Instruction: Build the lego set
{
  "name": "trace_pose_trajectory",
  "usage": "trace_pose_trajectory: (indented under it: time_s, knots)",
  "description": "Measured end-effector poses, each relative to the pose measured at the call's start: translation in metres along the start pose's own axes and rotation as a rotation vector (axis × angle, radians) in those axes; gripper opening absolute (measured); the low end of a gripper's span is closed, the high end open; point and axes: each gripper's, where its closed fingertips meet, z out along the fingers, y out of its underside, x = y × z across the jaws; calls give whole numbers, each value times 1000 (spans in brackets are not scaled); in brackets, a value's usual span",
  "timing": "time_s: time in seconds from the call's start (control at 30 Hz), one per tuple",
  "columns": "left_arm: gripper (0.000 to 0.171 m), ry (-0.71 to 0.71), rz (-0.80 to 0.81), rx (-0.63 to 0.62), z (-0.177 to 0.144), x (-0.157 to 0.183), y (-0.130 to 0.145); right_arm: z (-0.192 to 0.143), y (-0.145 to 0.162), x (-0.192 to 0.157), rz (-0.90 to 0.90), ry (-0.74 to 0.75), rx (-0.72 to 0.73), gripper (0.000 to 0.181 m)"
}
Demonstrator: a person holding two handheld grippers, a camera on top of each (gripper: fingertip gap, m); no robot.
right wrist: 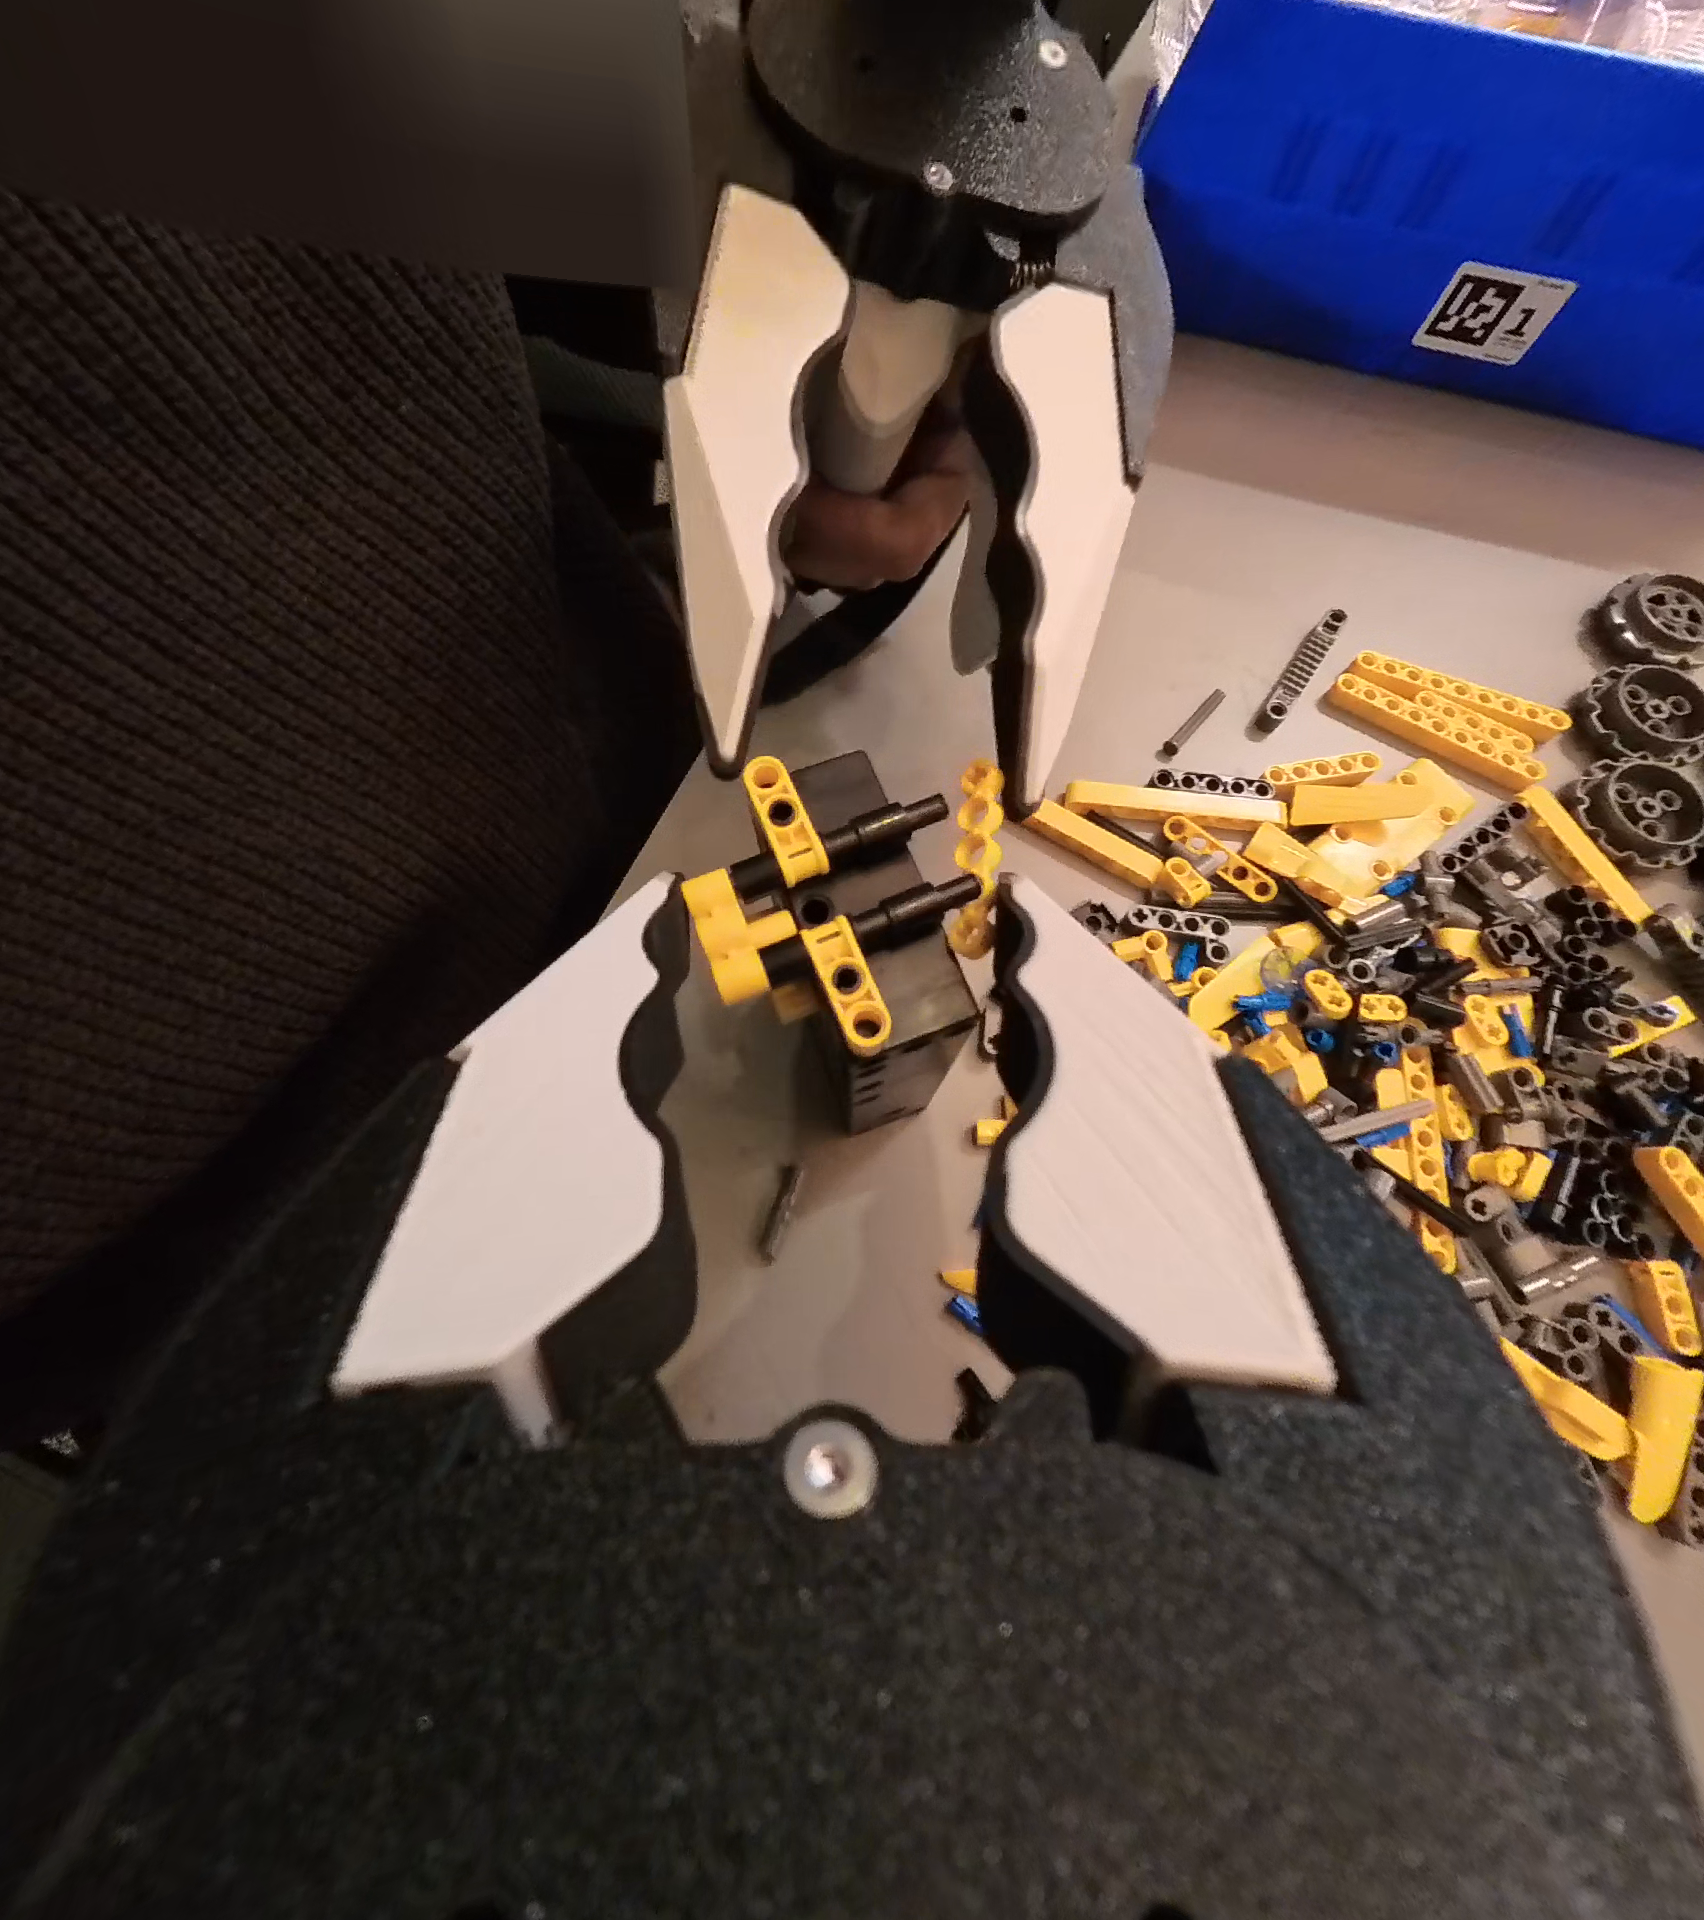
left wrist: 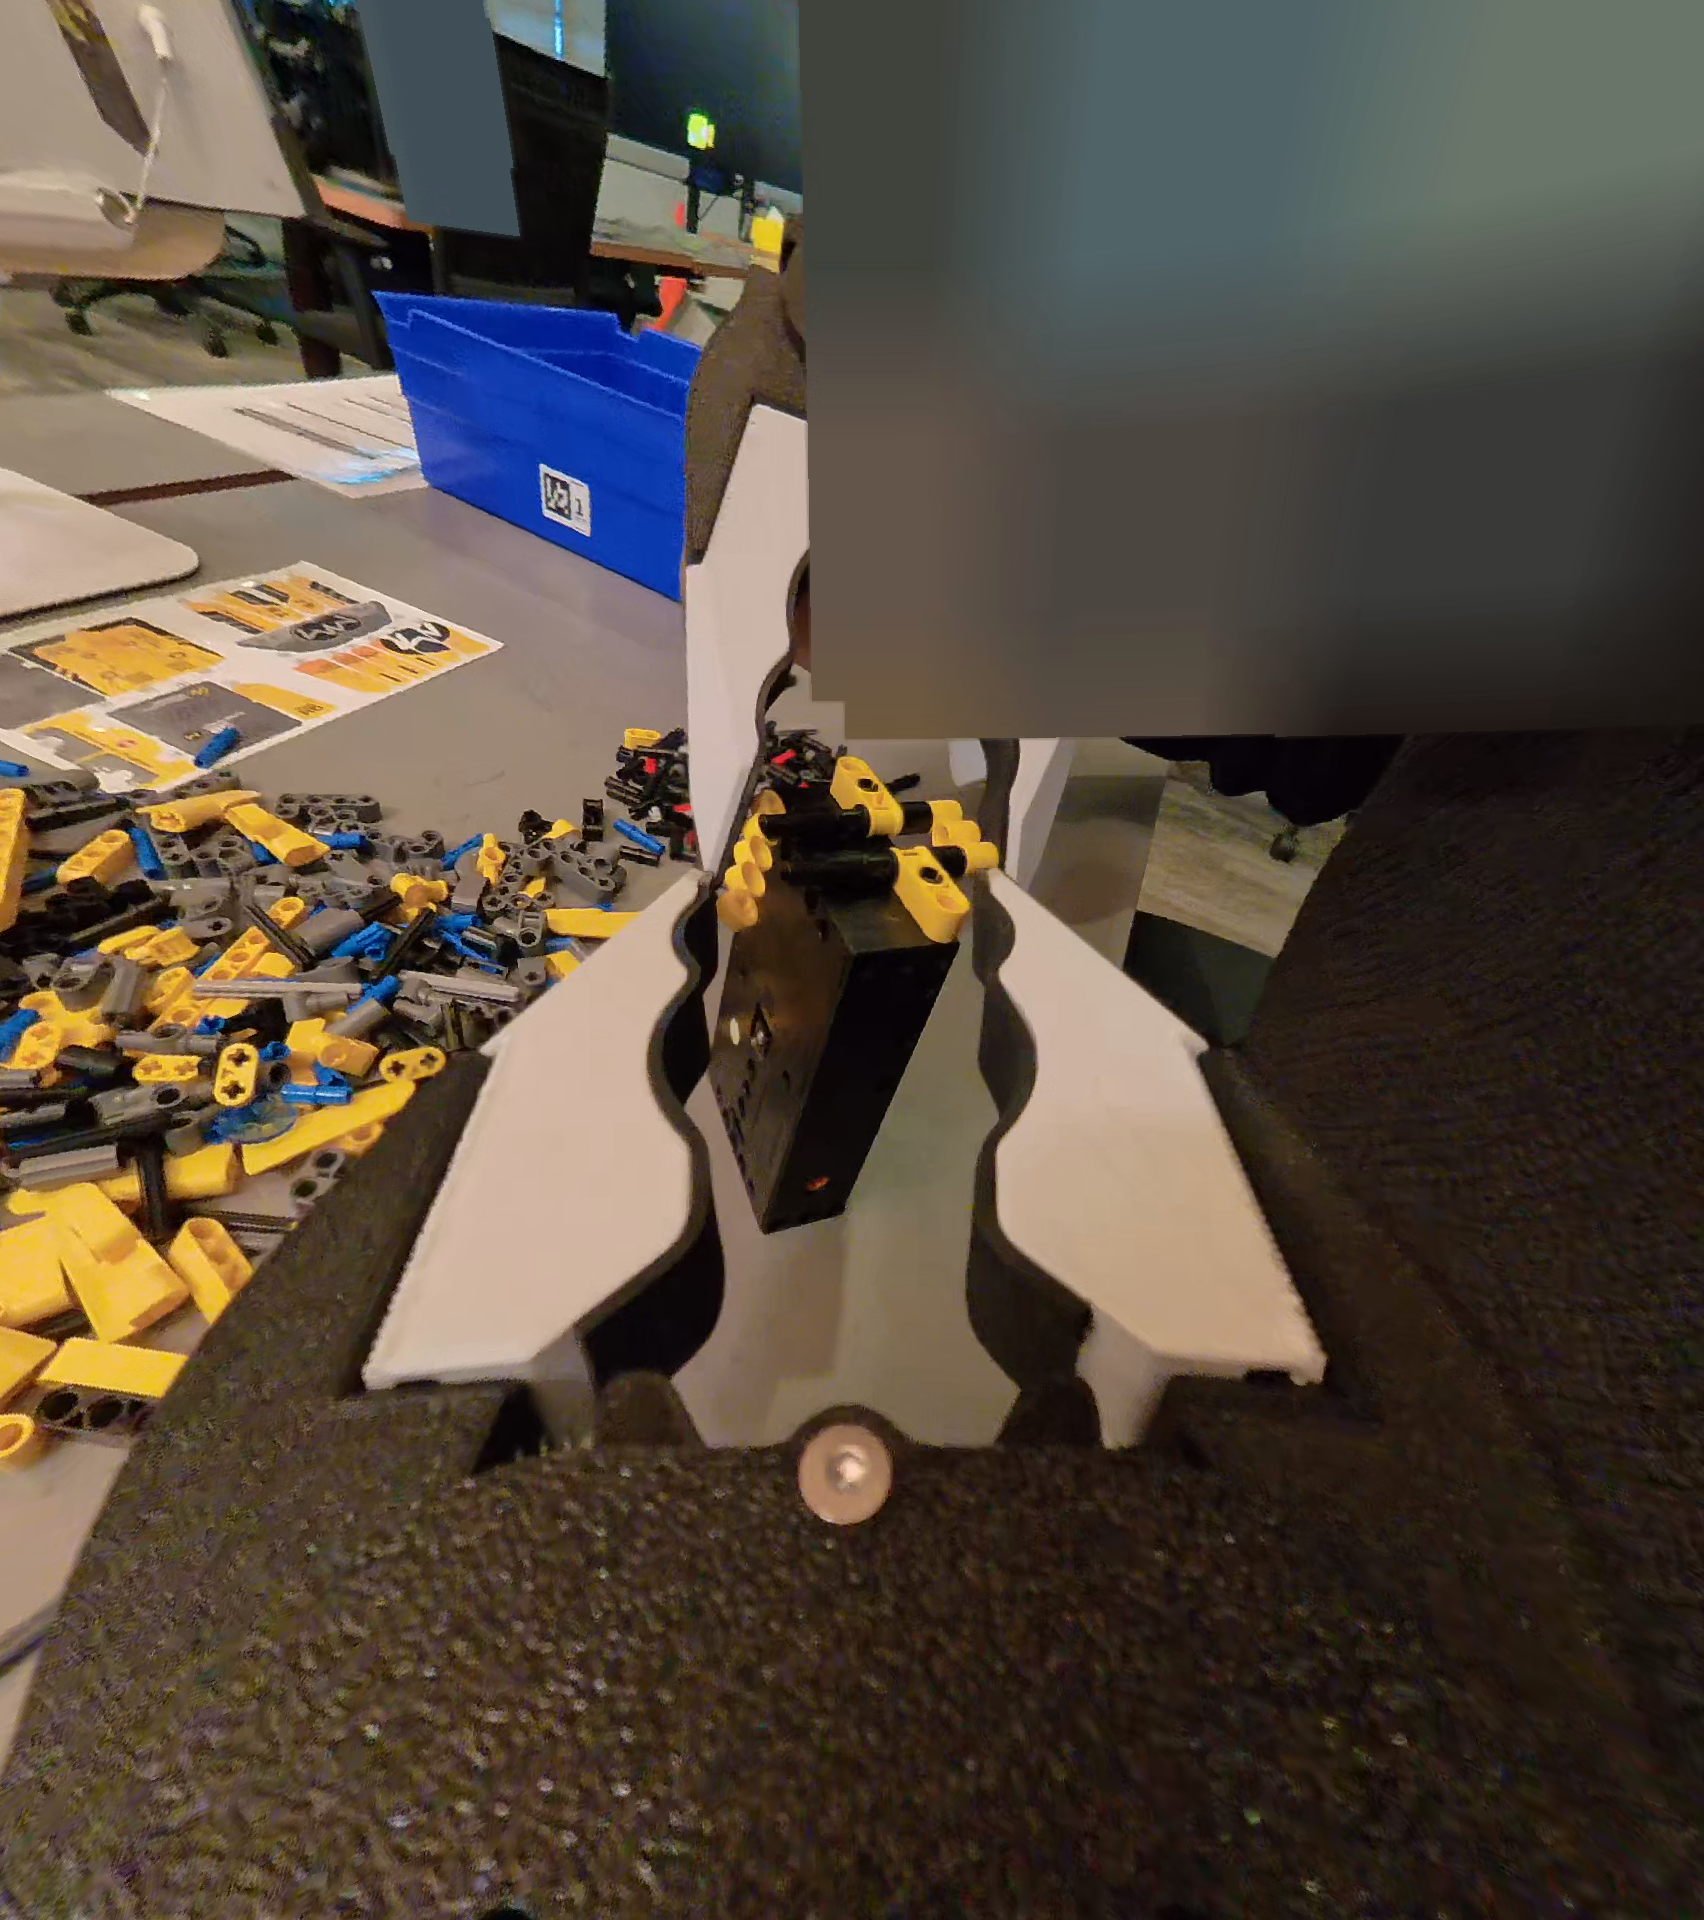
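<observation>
A heap of yellow, black, grey and blue building pieces [left wrist: 162, 1018] lies on the grey counter [left wrist: 536, 644] left of the black block assembly [left wrist: 827, 1039], a blue bin [left wrist: 557, 416] behind it. The left gripper [left wrist: 843, 883] has open jaws around the block, which stands tilted between them with yellow beams and black pins on top. The right gripper [right wrist: 832, 894] faces it, jaws open about the same block.

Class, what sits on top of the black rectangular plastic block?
Yellow holed plastic connectors joined by black plastic pins cover the black rectangular plastic block. Its top face beneath them is mostly hidden.
</observation>
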Motion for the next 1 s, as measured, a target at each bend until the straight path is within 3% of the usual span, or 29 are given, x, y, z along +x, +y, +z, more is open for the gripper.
trace_pose_trajectory:
  time_s: [0.3, 0.5, 0.63, 0.87, 1.0]
  knots:
    - [49, 45, -124, 52, -5, -2, -6, -1, 0, 1, -11, 14, 5, 58]
    - [47, 63, -297, 115, -13, -19, -13, -1, 0, 1, -19, 21, 9, 58]
    - [23, 51, -367, 86, -12, -27, -3, -1, 0, 1, -17, 22, 15, 58]
    - [22, 84, -369, 66, -7, -21, -1, -1, 0, 1, -19, 18, 13, 58]
    - [3, 81, -362, 57, -6, -22, 0, -1, 0, 1, -29, 19, 6, 58]
